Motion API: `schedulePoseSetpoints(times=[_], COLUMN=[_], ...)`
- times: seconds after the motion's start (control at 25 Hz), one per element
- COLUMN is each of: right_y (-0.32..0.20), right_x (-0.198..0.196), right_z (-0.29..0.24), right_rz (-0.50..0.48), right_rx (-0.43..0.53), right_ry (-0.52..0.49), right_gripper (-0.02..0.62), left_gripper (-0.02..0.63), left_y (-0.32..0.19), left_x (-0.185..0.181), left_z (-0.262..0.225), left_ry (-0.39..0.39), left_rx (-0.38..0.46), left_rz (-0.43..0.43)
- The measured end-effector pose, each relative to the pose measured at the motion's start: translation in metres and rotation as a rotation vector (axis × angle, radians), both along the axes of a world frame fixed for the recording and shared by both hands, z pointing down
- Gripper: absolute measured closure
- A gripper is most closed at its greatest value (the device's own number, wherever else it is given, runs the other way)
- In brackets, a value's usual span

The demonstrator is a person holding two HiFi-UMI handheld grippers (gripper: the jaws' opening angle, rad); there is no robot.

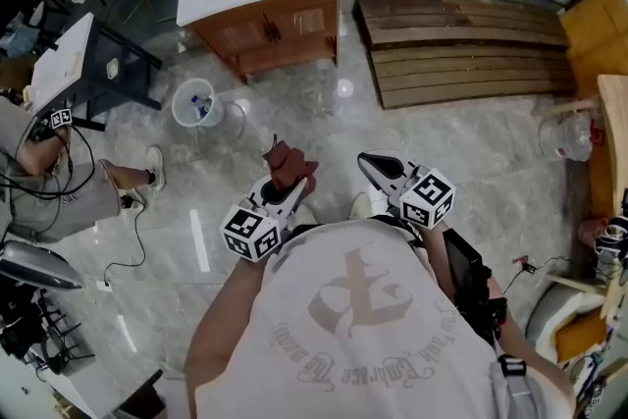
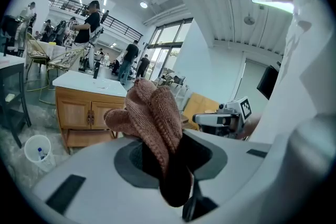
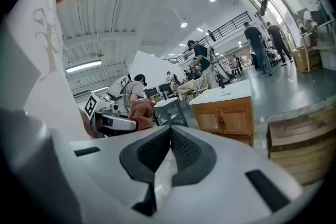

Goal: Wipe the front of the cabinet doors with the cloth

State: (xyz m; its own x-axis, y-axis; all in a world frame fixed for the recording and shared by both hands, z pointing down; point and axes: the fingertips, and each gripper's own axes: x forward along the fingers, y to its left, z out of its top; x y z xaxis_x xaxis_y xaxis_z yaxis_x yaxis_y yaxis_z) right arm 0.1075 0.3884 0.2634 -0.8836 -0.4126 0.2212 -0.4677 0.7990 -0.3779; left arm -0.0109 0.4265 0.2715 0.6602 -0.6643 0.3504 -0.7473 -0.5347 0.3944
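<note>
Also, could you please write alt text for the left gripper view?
The left gripper is shut on a brown cloth. Beyond it stands a wooden cabinet, and the right gripper shows at right.

Glossy grey floor [image 1: 324, 113], wooden cabinet [image 1: 265, 29] standing on it, slatted pallet [image 1: 461, 49], white bin [image 1: 177, 97], perhaps a bottle inside

I hold both grippers out before my chest, at lower centre of the head view. My left gripper [image 1: 281, 185] clamps the cloth [image 1: 287, 159]. My right gripper [image 1: 377, 168] has its jaws pressed together, empty.
</note>
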Motion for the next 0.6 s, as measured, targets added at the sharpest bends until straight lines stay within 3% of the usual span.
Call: schedulePoseSetpoints(times=[0.4,0.6], right_y=[0.003,0.007], right_x=[0.021,0.025], right_z=[0.018,0.028], right_rz=[-0.034,-0.095], right_rx=[-0.043,-0.049], right_ry=[0.014,0.010], right_gripper=[0.581,0.581], left_gripper=[0.488,0.488], left_y=[0.004,0.012], left_x=[0.015,0.022], left_z=[0.010,0.016], left_ry=[-0.024,-0.065], left_rx=[-0.039,-0.062], left_rz=[-0.045,-0.068])
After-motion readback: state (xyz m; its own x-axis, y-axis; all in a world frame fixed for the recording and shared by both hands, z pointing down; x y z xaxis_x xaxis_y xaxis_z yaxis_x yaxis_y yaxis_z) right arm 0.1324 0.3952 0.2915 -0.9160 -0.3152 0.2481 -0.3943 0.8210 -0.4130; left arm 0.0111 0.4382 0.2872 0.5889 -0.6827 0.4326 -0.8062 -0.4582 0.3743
